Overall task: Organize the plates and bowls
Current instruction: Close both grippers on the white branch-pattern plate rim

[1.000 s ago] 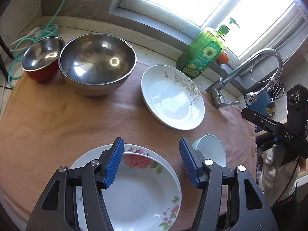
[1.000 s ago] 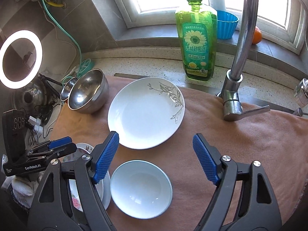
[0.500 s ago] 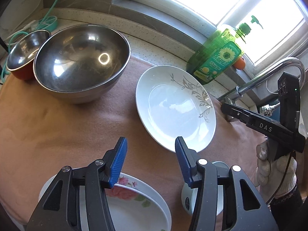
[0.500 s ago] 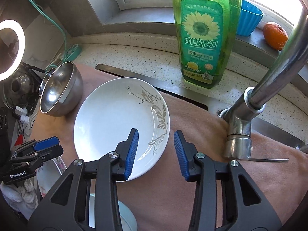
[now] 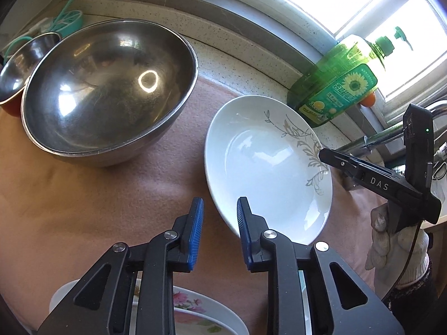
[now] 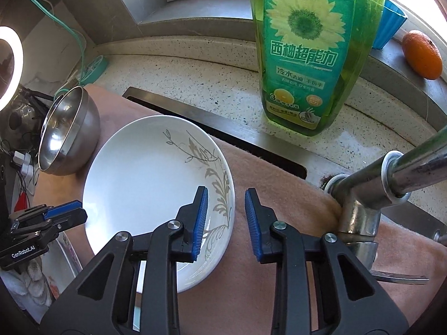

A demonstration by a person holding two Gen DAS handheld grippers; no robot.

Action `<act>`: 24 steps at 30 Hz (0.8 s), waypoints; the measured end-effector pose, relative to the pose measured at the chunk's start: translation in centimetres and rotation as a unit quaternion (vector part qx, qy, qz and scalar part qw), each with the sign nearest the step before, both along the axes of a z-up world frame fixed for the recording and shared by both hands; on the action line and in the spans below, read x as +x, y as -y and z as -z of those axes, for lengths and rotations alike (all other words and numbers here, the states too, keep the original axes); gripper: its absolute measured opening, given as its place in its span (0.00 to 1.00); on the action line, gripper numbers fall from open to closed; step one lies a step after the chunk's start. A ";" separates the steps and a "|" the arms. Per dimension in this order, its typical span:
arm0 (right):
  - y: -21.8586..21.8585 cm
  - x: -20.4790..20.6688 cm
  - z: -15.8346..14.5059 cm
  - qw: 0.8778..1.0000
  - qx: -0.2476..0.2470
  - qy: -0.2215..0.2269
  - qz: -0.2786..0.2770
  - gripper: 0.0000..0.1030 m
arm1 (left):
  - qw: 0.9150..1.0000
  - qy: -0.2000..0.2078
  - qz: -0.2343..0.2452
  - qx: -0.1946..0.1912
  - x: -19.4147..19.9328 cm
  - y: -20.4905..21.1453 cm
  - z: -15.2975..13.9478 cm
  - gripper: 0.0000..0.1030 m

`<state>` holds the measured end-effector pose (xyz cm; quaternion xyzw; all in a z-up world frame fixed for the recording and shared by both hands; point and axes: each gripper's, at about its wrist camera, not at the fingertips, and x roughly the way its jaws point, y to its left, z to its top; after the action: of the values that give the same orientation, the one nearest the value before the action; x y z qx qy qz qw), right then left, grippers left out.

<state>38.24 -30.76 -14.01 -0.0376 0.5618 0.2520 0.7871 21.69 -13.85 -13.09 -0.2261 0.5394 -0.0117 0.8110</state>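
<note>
A white plate with a grey leaf pattern [image 5: 268, 164] lies on the pink cloth; it also shows in the right wrist view [image 6: 151, 192]. My left gripper [image 5: 219, 231] is open, its jaws narrowly apart on either side of the plate's near left rim. My right gripper [image 6: 226, 220] is open, its jaws narrowly apart on either side of the plate's right rim. A big steel bowl [image 5: 109, 89] stands to the left, with a small steel bowl [image 5: 19, 67] behind it. A flowered plate [image 5: 201, 315] lies under my left gripper.
A green dish soap bottle [image 6: 307, 53] stands on the speckled counter behind the plate. The steel tap [image 6: 371, 195] rises at the right. An orange [image 6: 423, 54] and a blue cup [image 6: 388, 25] sit on the window sill. A ring light [image 6: 8, 64] stands at far left.
Both grippers have moved forward to the leaf plate and narrowed their jaws around its opposite rims. The small white bowl has dropped out of view.
</note>
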 end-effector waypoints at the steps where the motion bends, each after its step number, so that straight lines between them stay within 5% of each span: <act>1: -0.1 0.1 0.1 1.000 -0.001 -0.001 -0.001 0.27 | 1.000 -0.001 0.000 -0.001 0.1 0.0 0.1 0.21; 12: -0.8 0.9 1.5 1.000 -0.003 -0.017 -0.009 0.11 | 1.000 -0.006 0.009 0.004 0.7 0.3 0.8 0.12; 24: -0.3 0.3 0.8 1.000 0.008 -0.023 0.000 0.11 | 1.000 -0.003 0.016 0.015 0.7 0.5 0.8 0.12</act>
<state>38.52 -30.44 -14.79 -0.0251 0.5780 0.2571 0.7741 22.43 -14.37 -13.92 -0.2050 0.5454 -0.0159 0.8125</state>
